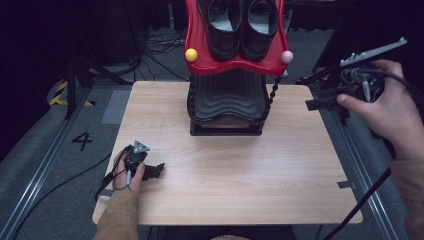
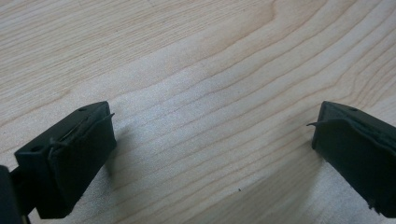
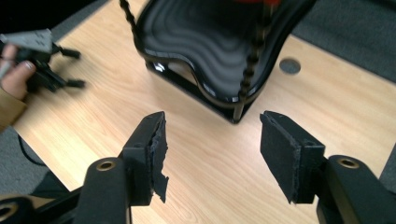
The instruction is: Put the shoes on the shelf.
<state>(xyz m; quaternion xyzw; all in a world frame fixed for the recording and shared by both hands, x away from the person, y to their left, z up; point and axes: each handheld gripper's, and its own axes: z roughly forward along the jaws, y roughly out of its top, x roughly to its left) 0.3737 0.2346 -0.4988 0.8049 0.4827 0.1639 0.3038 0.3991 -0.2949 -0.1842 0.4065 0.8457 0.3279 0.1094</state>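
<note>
**Judging the shoe job near its end, or not yet restarted**

Looking down on the table [image 1: 225, 190], found the two-tier rack [image 1: 226, 131] standing at its far middle. Counted two black shoes [image 1: 241, 25], side by side on the red top tray [image 1: 197, 35], toes towards the near edge, touching or almost so. Saw nothing on the black ribbed lower tray [image 1: 227, 97]. Read that, as a judgement only, as the pair already set in place, with little left but to draw the hands clear; could equally have been the start of lifting the pair off, since neither tool touched a shoe.

Found the left gripper [image 1: 158, 170] low over the near left part of the table, well apart from the rack, jaws spread wide over bare wood with nothing between them, as shown in the left gripper view [image 2: 212, 149]. Found the right gripper [image 1: 312, 92] held up beside the right edge of the table, near the rack but not touching it, jaws likewise spread wide and empty in the right gripper view [image 3: 212, 140], pointed at the lower tray's near corner.

Tallied:
- two shoes
- two trays, one red and one black
- two balls on the red tray's front corners, one yellow [image 1: 191, 54], one pink [image 1: 286, 56]
- two grippers
- one rack, one table
</note>
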